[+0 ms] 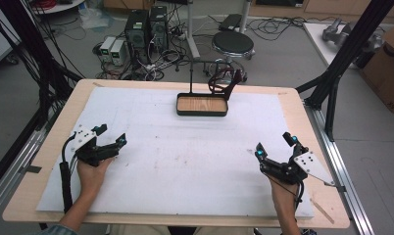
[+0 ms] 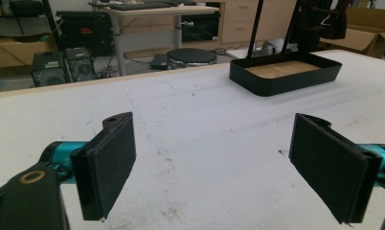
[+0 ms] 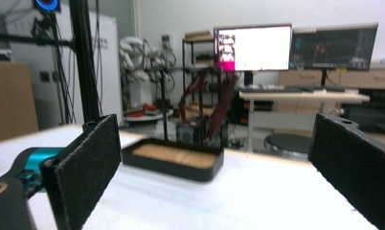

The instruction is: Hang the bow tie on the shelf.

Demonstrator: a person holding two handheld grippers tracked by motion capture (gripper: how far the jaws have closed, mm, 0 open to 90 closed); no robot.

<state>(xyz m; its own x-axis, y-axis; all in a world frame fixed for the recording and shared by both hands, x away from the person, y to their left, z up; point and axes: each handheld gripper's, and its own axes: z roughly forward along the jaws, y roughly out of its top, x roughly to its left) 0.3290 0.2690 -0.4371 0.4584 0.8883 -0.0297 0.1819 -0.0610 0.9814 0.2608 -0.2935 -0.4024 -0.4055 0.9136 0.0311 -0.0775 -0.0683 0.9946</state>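
A black tray (image 1: pixel 178 105) with a wooden floor sits at the far middle of the white mat (image 1: pixel 185 161); nothing lies in it. Behind it a thin black stand (image 1: pixel 191 73) carries a dark red hanging thing (image 1: pixel 222 81). My left gripper (image 1: pixel 112 134) rests at the mat's left, held by a hand, open with nothing between its pads (image 2: pixel 109 163). At the right, my right gripper (image 1: pixel 274 144) stands open and empty too. The left gripper view looks across the mat to the tray (image 2: pixel 277 86). The right gripper view shows the tray (image 3: pixel 171 167) and the red straps (image 3: pixel 219 110) ahead of the right gripper (image 3: pixel 214 177).
The mat covers a wooden table (image 1: pixel 303 112). Black frame posts (image 1: pixel 332 93) stand at the right edge, with cables and posts at the left. On the floor behind are a stool (image 1: pixel 233 45), computer towers (image 1: pixel 146 29) and a cardboard box (image 1: pixel 388 63).
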